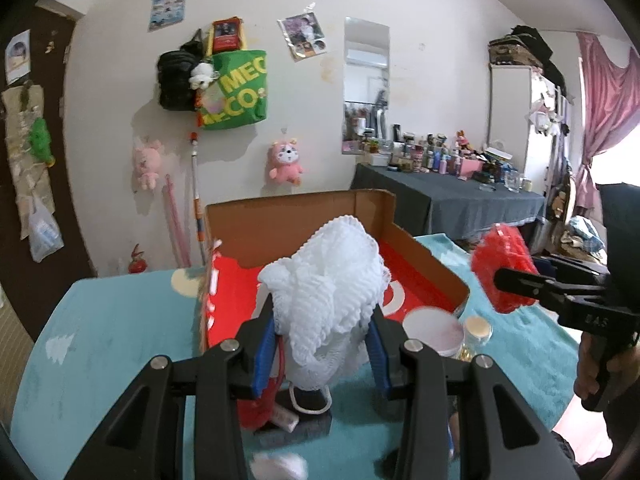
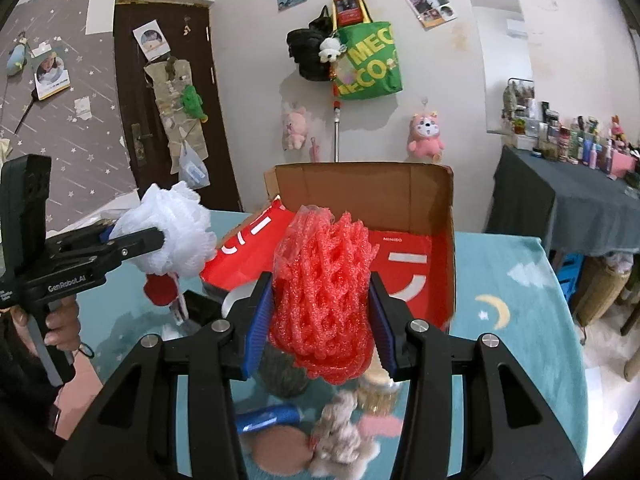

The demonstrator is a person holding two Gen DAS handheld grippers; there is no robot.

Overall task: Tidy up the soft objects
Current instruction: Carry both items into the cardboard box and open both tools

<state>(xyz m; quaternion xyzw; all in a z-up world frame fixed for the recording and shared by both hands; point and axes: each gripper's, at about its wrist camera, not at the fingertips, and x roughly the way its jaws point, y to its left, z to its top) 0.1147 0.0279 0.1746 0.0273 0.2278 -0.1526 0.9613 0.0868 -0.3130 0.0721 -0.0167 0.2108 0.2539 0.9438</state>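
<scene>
The white pouf (image 1: pixel 332 280) was pinched between the blue pads (image 1: pixel 265 354) of the left gripper (image 1: pixel 322 354), held clear above the table (image 1: pixel 112 320) just in front of the box (image 1: pixel 304 220), its cord loop (image 1: pixel 310 398) dangling underneath. The red net (image 2: pixel 324 280), a bundle of foam mesh, was clamped the same way in the right gripper (image 2: pixel 320 324), raised before the box's open side. From each camera the other tool showed off to the side: the right one with its red bundle at the right edge of the left view, the left one with the white pouf at the left edge of the right view, a hand (image 2: pixel 60 320) wrapped round its grip. The box was brown cardboard with a red lining and white markings, one flap standing up at the back. Below the grippers lay a clutter on the teal cloth: a white lid (image 1: pixel 432 330), a small jar (image 1: pixel 478 328), a blue tube (image 2: pixel 268 418), a plush toy (image 2: pixel 340 436) and a red pompom (image 2: pixel 160 286). On the wall behind hung a green bag (image 1: pixel 236 88) and a pink plush (image 1: pixel 285 162); a dresser (image 1: pixel 448 196) crowded with bottles stood to the right.
</scene>
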